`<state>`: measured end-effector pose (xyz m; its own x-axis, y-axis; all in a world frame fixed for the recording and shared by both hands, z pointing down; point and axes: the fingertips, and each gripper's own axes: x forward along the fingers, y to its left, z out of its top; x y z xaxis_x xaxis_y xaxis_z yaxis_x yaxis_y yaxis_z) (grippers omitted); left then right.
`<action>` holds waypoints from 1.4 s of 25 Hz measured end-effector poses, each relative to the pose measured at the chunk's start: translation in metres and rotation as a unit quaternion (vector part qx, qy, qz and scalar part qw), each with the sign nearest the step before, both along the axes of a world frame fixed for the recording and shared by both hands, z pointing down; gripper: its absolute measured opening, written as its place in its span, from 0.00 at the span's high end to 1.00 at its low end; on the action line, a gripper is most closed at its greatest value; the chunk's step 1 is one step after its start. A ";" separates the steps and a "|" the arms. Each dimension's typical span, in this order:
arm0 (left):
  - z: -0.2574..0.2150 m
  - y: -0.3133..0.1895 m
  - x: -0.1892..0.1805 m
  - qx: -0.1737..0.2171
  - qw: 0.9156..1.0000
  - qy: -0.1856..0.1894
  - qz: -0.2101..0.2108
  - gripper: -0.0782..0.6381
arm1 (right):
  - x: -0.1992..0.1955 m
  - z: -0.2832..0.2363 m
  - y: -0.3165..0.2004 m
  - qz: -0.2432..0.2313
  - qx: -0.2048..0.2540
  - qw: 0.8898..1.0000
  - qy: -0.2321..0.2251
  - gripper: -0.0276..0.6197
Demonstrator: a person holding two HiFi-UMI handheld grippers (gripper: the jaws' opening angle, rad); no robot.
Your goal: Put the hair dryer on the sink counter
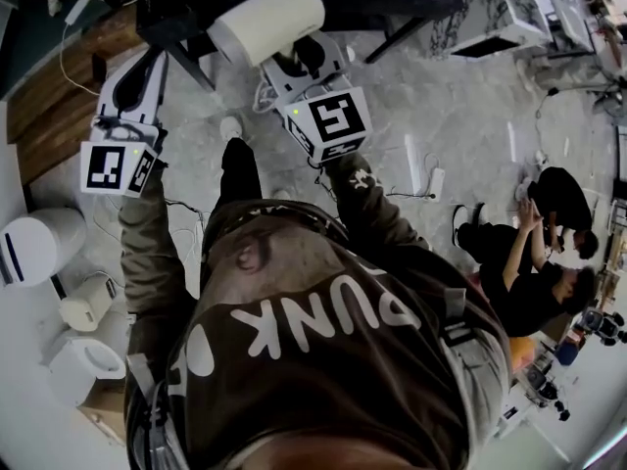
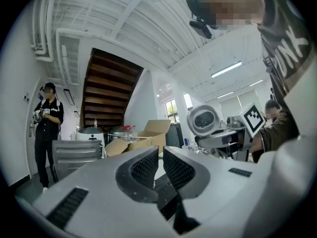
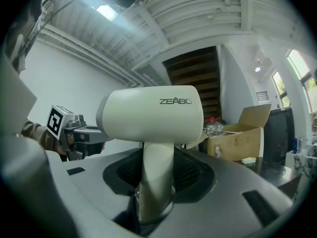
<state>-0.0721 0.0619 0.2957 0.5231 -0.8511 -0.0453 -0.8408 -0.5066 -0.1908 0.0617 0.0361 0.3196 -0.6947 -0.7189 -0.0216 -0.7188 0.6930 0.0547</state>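
The white hair dryer stands upright between my right gripper's jaws, which are shut on its handle. From the head view the dryer is out in front of me, above the floor, with the right gripper under it. My left gripper has its jaws nearly together with nothing between them. It is held to the left of the dryer and apart from it. The left gripper points forward beside the right one.
An open cardboard box sits ahead on a dark surface, below a wooden staircase. A person stands at the left beside a metal chair. Two people crouch on the floor at my right. White appliances stand at my left.
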 end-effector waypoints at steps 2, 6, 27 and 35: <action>0.004 -0.030 -0.011 0.000 1.000 -0.002 0.004 0.85 | -0.011 0.005 -0.029 0.006 -0.009 1.000 0.000 0.71; 0.015 -0.089 -0.032 -0.014 1.000 0.002 0.009 0.85 | -0.033 0.015 -0.089 0.016 -0.042 0.999 0.013 0.71; 0.077 -0.286 -0.118 -0.084 0.995 0.032 0.049 0.85 | -0.143 0.150 -0.339 0.077 -0.319 0.937 0.119 0.71; 0.080 -0.313 -0.126 -0.093 0.994 0.041 0.043 0.85 | -0.169 0.191 -0.381 0.074 -0.388 0.908 0.138 0.71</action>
<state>-0.1979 -0.2507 0.3758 0.5950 -0.8012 0.0642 -0.8019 -0.5971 -0.0201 -0.1069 -0.3449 0.5102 -0.4905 -0.5293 0.6923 -0.8409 0.4959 -0.2166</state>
